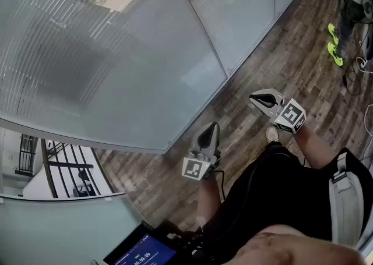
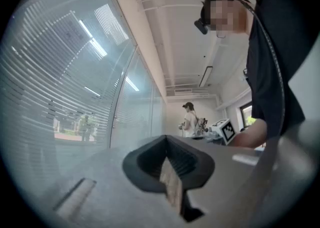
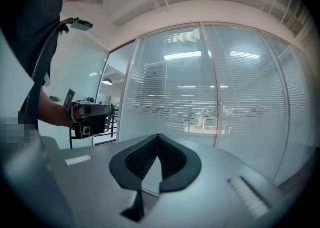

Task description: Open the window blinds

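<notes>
The window blinds (image 1: 87, 54) hang with their slats behind a long glass wall; they also show in the left gripper view (image 2: 45, 101) and the right gripper view (image 3: 200, 101). My left gripper (image 1: 213, 126) is held low in front of me, jaws together (image 2: 166, 139), nothing in them, a short way from the glass. My right gripper (image 1: 254, 98) is further right, also shut and empty (image 3: 158, 137), pointing level at the glass panels. Each gripper appears in the other's view: the left gripper (image 3: 90, 117) and the right gripper's marker cube (image 2: 227, 129).
Wood floor (image 1: 280, 54) runs along the glass wall. A person (image 1: 349, 13) in bright yellow shoes stands at the far end, with cables (image 1: 355, 77) on the floor nearby. A black railing (image 1: 58, 165) shows beyond the glass at left. A tablet screen (image 1: 140, 252) sits at the bottom.
</notes>
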